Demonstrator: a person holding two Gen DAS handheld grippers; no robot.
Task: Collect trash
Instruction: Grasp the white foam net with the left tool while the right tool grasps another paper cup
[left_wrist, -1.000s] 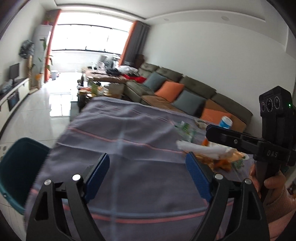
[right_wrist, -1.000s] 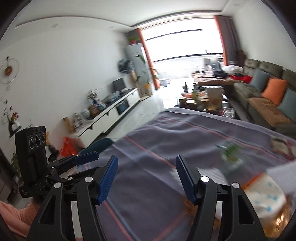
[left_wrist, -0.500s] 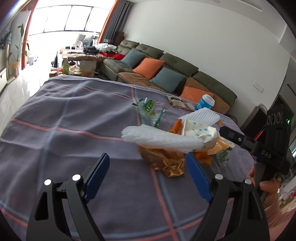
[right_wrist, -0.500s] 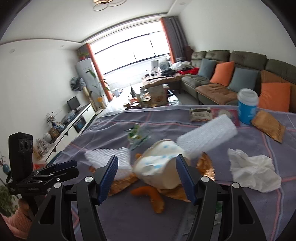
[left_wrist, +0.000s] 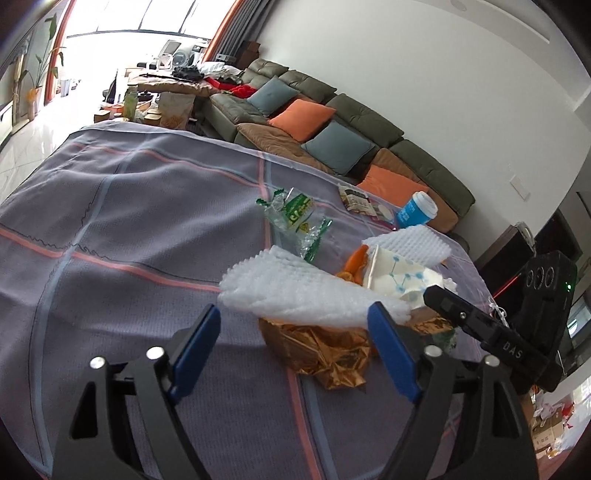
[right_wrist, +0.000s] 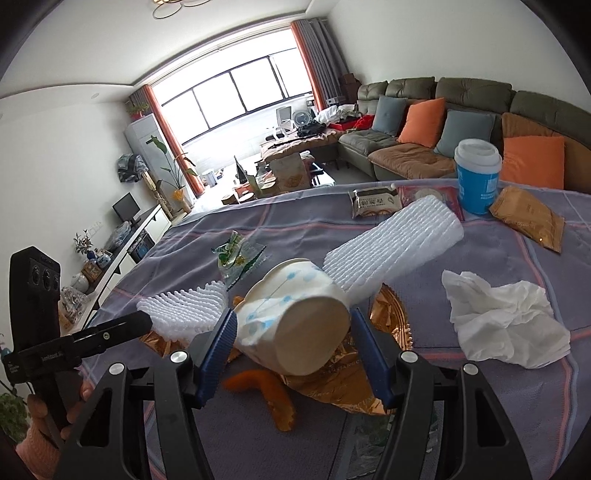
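Left gripper (left_wrist: 293, 345): jaws spread wide, holding nothing; it hangs low over the tablecloth (left_wrist: 122, 206) with the gold foil wrapper (left_wrist: 325, 350) and the nearer foam sheet (left_wrist: 306, 295) lying between and just beyond its blue pads.
Right gripper (right_wrist: 293, 350): jaws wide apart, one on each side of the tipped paper cup (right_wrist: 295, 314); whether the pads touch the cup I cannot tell.
Paper cup: white with blue dots, lying on its side, base toward the right camera, resting on the gold foil.
Foam sheets: two white ribbed pieces; one leans from the cup toward the blue cup (right_wrist: 477, 177), the other (right_wrist: 184, 308) lies to the cup's left.
Orange peel (right_wrist: 273, 395): curled on the cloth just in front of the paper cup.
Crumpled tissue (right_wrist: 506, 317): on the cloth to the right of the heap, apart from it.
Green plastic wrapper (left_wrist: 299, 218): flat on the cloth beyond the heap.
Far edge: snack packet (right_wrist: 375, 201) and a brown pouch (right_wrist: 528, 218) beside the upright blue cup.
Background: sofa (right_wrist: 436, 122) with orange and grey cushions.
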